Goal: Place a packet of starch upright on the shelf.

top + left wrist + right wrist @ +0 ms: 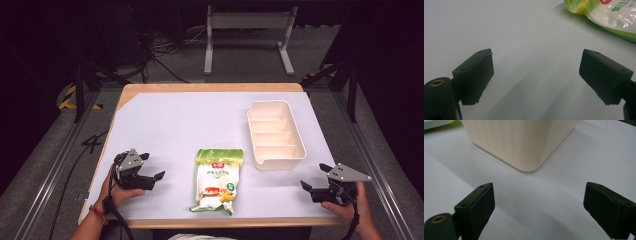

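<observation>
**Two open grippers, a food pouch and a divided tray on a white table**

Nearest the person, the left gripper (152, 166) and right gripper (315, 177) rest at the front corners of the white-covered table (165, 120), each with jaws spread wide and holding nothing. Between them lies a flat green-and-white printed plastic food pouch (217, 180). Farther back, right of centre, stands a cream plastic rectangular tray with four compartments (275, 134), empty.

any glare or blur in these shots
Left gripper view: glare on the shiny green-and-white snack bag, soft shadows under the open black jaws. Right gripper view: cream ribbed plastic tray slightly soft. High view: white table sheet bright, surroundings dark.
</observation>
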